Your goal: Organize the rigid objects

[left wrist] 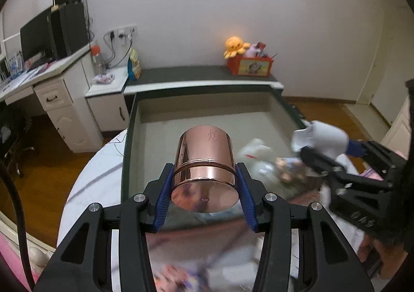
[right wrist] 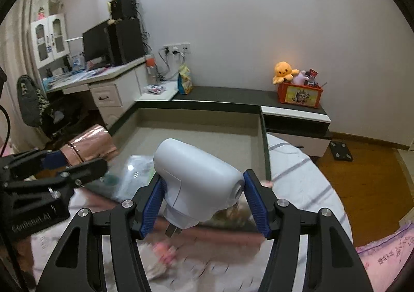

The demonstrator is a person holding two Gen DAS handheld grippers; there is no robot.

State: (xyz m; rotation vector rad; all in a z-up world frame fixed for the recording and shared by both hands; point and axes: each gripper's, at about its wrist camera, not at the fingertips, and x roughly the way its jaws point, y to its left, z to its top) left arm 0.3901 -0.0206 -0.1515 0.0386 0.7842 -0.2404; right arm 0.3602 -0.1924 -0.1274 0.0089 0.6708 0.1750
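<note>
My left gripper (left wrist: 204, 175) is shut on a shiny copper-coloured tin (left wrist: 205, 165), which lies on its side between the blue pads, lifted above the clutter. The same tin (right wrist: 89, 146) shows at the left of the right wrist view, with the left gripper (right wrist: 75, 162) around it. My right gripper (right wrist: 203, 191) is shut on a white plug-in device (right wrist: 196, 178) whose metal prongs point down. The right gripper (left wrist: 333, 160) and its white device (left wrist: 323, 136) appear at the right of the left wrist view. Both hang over a large grey box (left wrist: 196, 116).
A clear plastic bag (right wrist: 134, 173) and blurred small items lie below the grippers on a white striped sheet (right wrist: 297, 175). A dark ledge (right wrist: 233, 96) holds an orange toy crate (right wrist: 300, 94). A white desk (left wrist: 49, 80) with monitors stands at the left; wooden floor (right wrist: 362, 183) at the right.
</note>
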